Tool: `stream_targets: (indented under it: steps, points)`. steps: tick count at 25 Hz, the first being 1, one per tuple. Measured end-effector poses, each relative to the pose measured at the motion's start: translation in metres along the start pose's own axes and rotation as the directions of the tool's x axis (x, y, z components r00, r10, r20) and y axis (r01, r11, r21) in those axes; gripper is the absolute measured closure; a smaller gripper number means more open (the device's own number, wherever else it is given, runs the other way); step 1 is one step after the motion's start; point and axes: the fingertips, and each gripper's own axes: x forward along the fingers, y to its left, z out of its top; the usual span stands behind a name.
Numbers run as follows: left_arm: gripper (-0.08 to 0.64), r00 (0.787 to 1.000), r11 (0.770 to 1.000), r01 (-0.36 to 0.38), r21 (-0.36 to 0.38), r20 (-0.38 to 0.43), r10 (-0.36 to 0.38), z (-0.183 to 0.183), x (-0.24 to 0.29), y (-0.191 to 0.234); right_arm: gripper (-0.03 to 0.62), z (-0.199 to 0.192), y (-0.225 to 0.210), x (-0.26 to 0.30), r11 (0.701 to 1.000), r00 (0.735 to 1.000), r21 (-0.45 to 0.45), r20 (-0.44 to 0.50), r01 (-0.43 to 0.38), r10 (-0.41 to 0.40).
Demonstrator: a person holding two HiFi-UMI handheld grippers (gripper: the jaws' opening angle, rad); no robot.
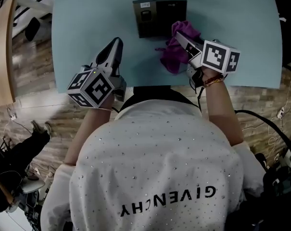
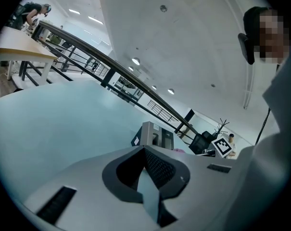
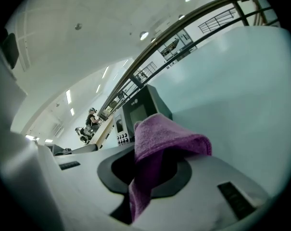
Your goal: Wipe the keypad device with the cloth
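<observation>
The dark keypad device (image 1: pixel 159 16) stands upright at the far middle of the pale blue table (image 1: pixel 78 28). My right gripper (image 1: pixel 178 34) is shut on a purple cloth (image 1: pixel 173 55), which hangs just to the right of the device's front edge. In the right gripper view the cloth (image 3: pixel 165 139) drapes over the jaws, with the device (image 3: pixel 135 113) close behind it, screen and buttons showing. My left gripper (image 1: pixel 118 42) hovers over the table left of the device, shut and empty. From the left gripper view, the device (image 2: pixel 155 135) sits a short way ahead.
The table's near edge runs just under both grippers, against the person's white shirt (image 1: pixel 159 167). A wooden table (image 1: pixel 0 47) lies at the left. Cables (image 1: pixel 268 124) cross the wood floor at the right, and black equipment (image 1: pixel 15 162) stands at the lower left.
</observation>
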Motion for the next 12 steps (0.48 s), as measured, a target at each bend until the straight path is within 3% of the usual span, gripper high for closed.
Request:
stream_targets:
  steps: [8, 12]
  points:
    - [0.56, 1.0, 1.0, 0.021, 0.002, -0.007, -0.021, 0.004, 0.002, 0.005, 0.546, 0.007, -0.029, -0.015, 0.993, 0.994, 0.078, 0.064, 0.084, -0.089]
    - [0.56, 0.999, 1.0, 0.022, -0.001, 0.023, -0.022, 0.018, -0.004, 0.01, 0.546, 0.011, -0.028, -0.015, 0.989, 0.989, 0.075, 0.062, 0.129, -0.134]
